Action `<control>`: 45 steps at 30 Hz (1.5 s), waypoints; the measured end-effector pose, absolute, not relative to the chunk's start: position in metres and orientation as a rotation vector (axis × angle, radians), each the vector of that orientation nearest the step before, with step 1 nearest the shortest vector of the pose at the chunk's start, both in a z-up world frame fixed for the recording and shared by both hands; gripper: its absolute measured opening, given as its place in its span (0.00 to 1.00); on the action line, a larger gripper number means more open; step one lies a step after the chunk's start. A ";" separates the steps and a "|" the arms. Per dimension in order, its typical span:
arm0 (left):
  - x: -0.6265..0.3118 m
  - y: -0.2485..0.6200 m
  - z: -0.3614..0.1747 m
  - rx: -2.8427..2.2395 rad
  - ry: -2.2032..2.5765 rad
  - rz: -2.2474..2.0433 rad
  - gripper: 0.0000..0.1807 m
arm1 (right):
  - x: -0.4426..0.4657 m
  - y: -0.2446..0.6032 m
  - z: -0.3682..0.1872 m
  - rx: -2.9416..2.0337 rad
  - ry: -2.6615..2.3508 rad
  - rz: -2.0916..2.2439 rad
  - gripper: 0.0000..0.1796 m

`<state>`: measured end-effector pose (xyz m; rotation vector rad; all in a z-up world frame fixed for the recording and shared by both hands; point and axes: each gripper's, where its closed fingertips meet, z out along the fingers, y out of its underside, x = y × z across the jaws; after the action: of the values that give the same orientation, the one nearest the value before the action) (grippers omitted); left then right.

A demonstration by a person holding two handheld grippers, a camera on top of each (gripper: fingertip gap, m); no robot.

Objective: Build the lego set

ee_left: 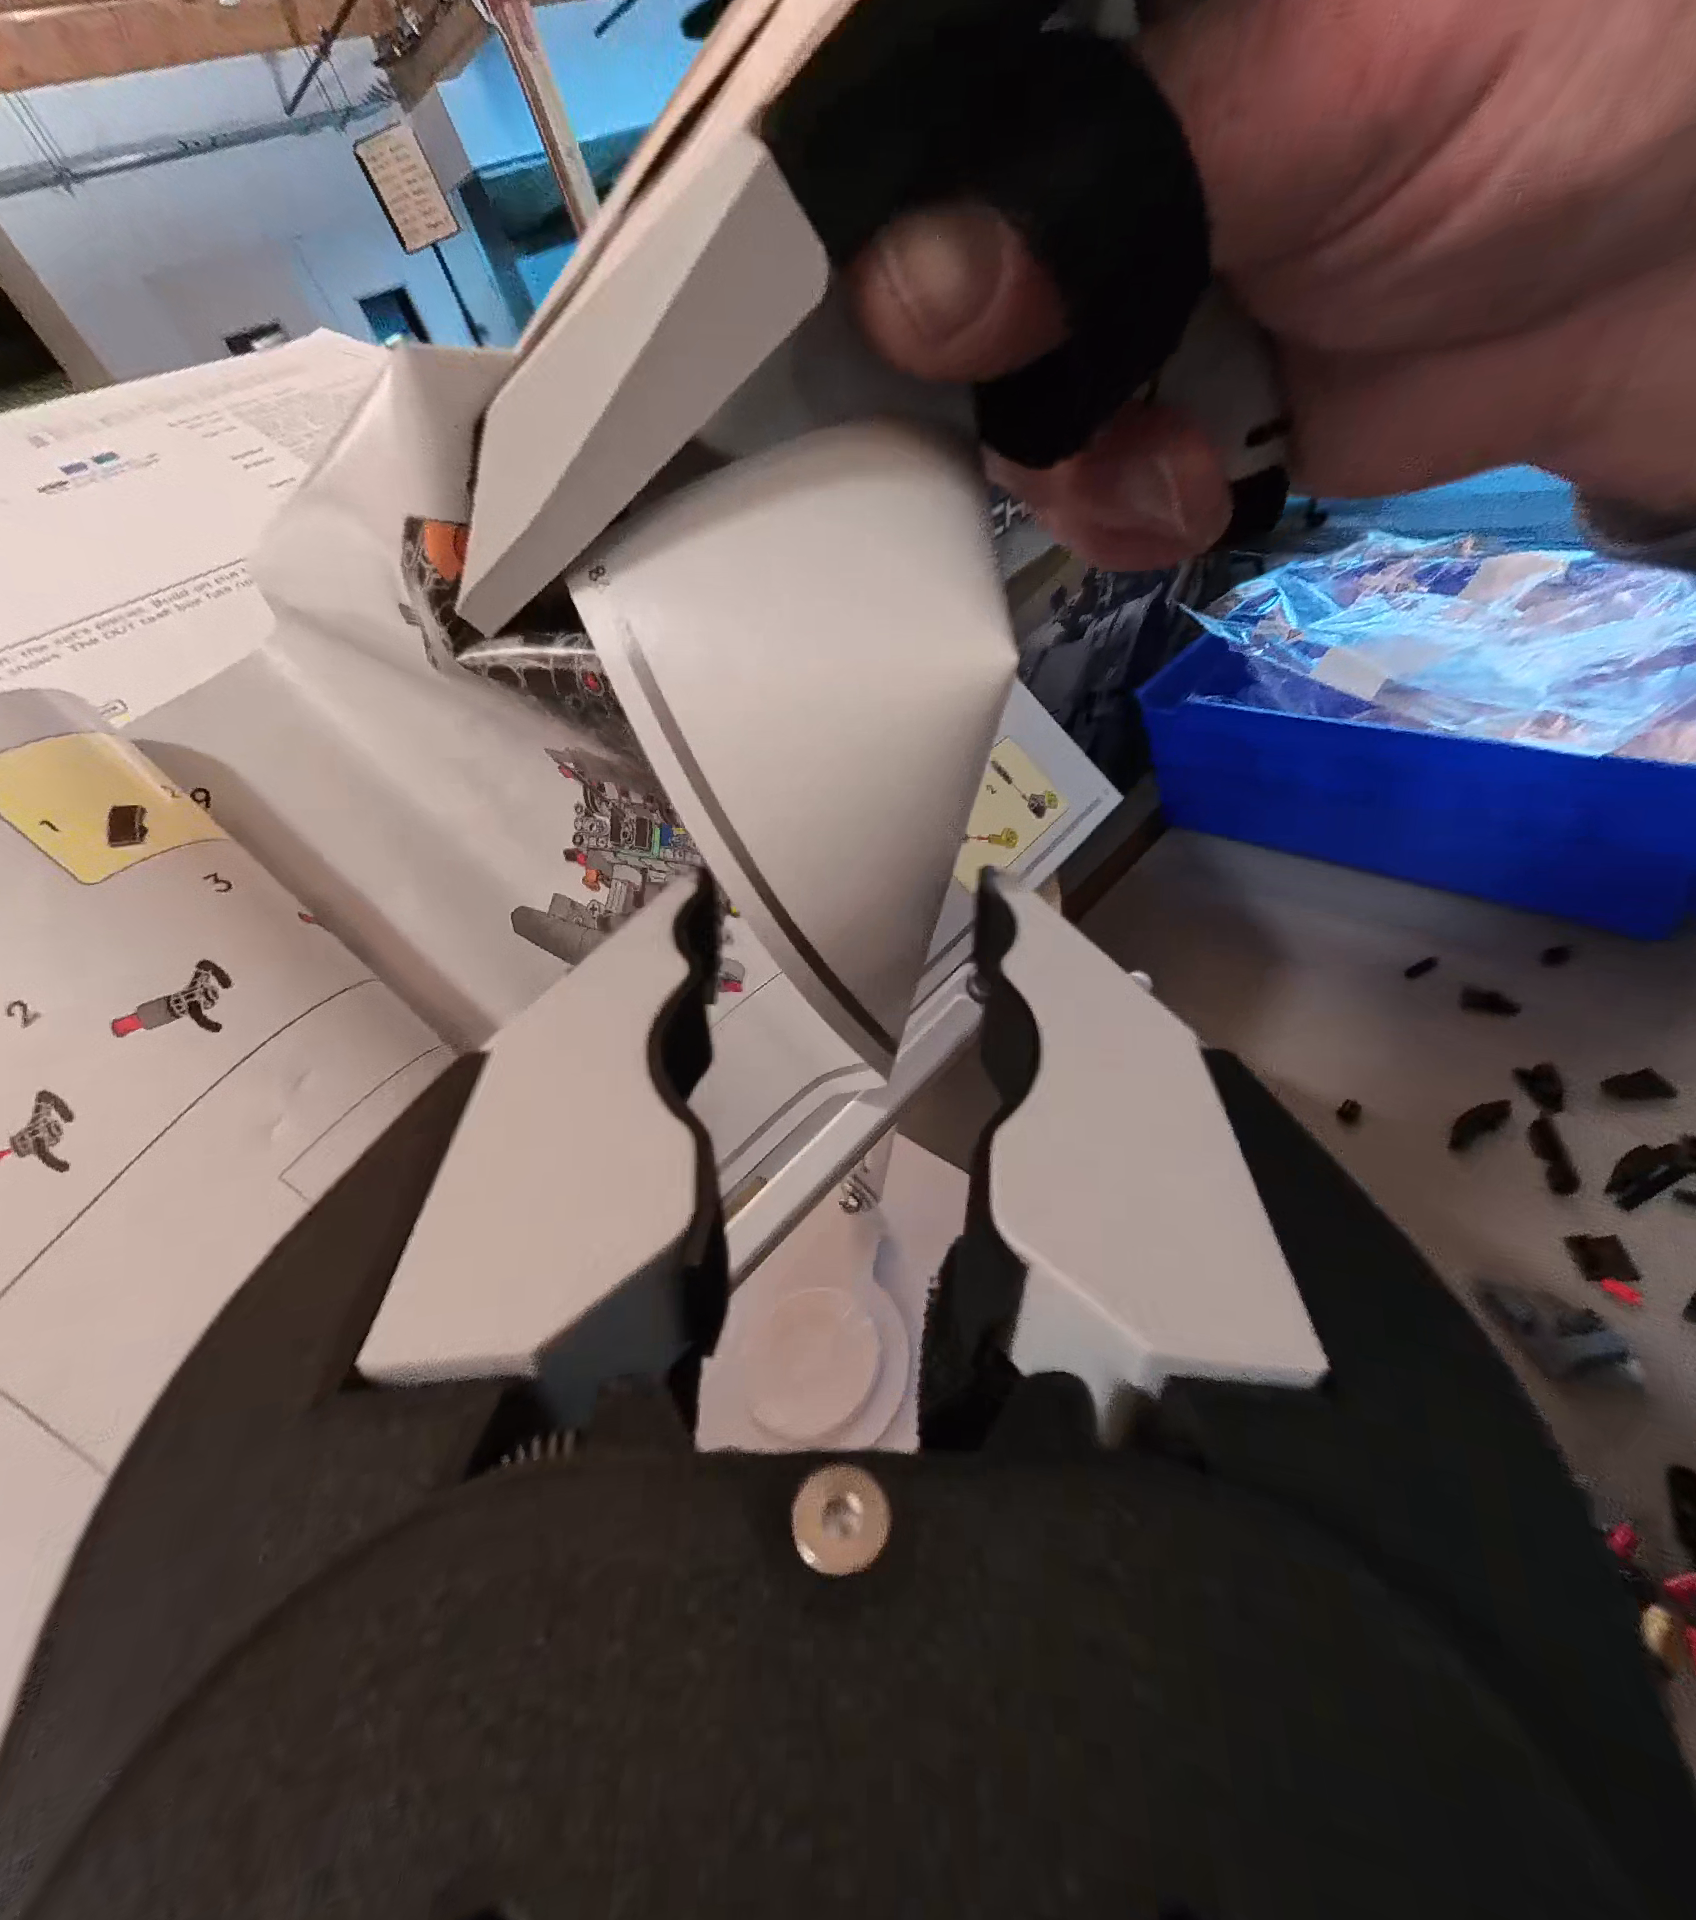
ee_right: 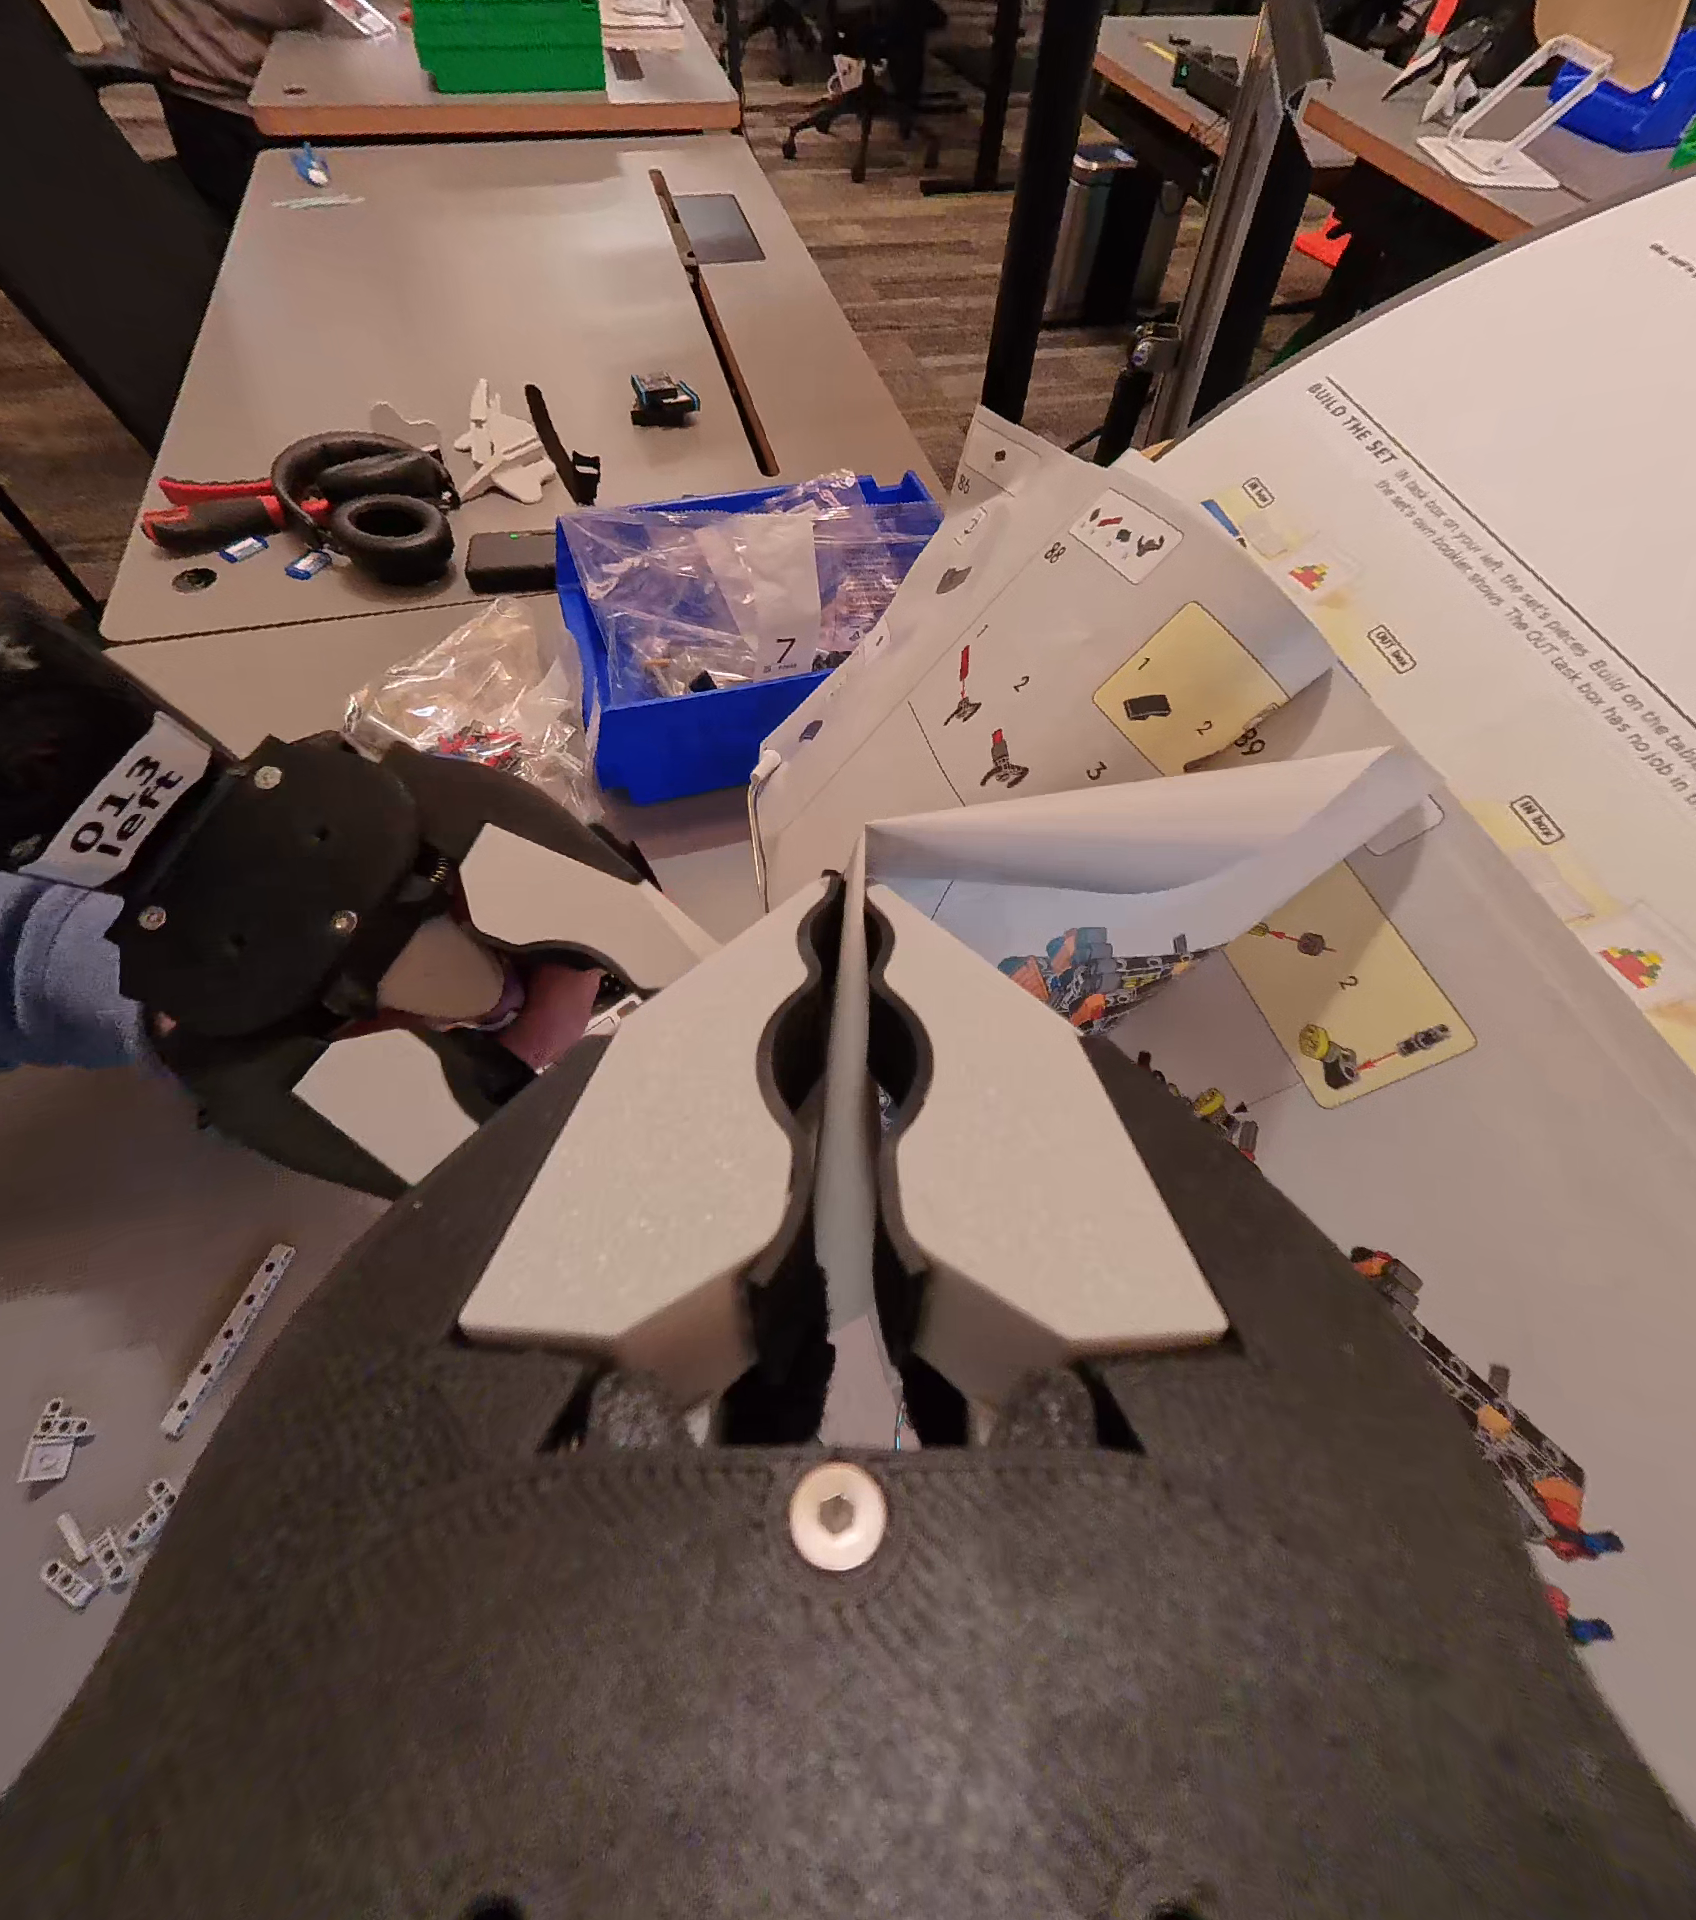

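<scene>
The instruction booklet (ee_left: 324, 748) lies open on a white printed sheet, its pages standing up in curls. My right gripper (ee_right: 842, 904) is shut on the edge of one grey page (ee_right: 1135, 821) and holds it lifted. In the left wrist view that page (ee_left: 823, 727) curves down between the fingers of my open left gripper (ee_left: 844, 904), which do not clamp it. The right gripper's finger (ee_left: 636, 395) and the hand holding it fill the top of that view. The left gripper (ee_right: 595, 1018) shows at the left of the right wrist view.
A blue bin (ee_left: 1446, 790) (ee_right: 698, 727) with plastic bags stands beyond the booklet. Black and red loose pieces (ee_left: 1654, 1174) lie to the right, grey pieces (ee_right: 96, 1507) near the table edge. A clear bag of parts (ee_right: 470, 686) lies beside the bin. Coloured built parts (ee_right: 1509, 1423) lie on the white sheet (ee_right: 1550, 520). The tips of one gripper are about 7 cm away from the tips of the other.
</scene>
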<state>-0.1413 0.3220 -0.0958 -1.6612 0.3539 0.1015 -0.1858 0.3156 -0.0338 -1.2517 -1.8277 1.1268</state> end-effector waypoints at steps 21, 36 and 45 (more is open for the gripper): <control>-0.144 0.320 -0.095 -1.643 0.310 -0.012 0.00 | -0.165 0.329 -0.009 -1.173 -1.623 1.236 0.20; -0.149 0.309 -0.085 -1.587 0.251 -0.034 0.00 | -0.139 0.373 0.000 -1.214 -1.338 1.287 0.22; -0.153 0.299 -0.079 -1.565 0.239 -0.029 0.00 | -0.159 0.374 -0.017 -1.254 -1.303 1.271 0.18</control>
<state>-0.1526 0.2985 -0.0787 -1.5654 0.2390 -0.0292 -0.1588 0.3741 -0.0170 -1.2544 -1.3029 1.2711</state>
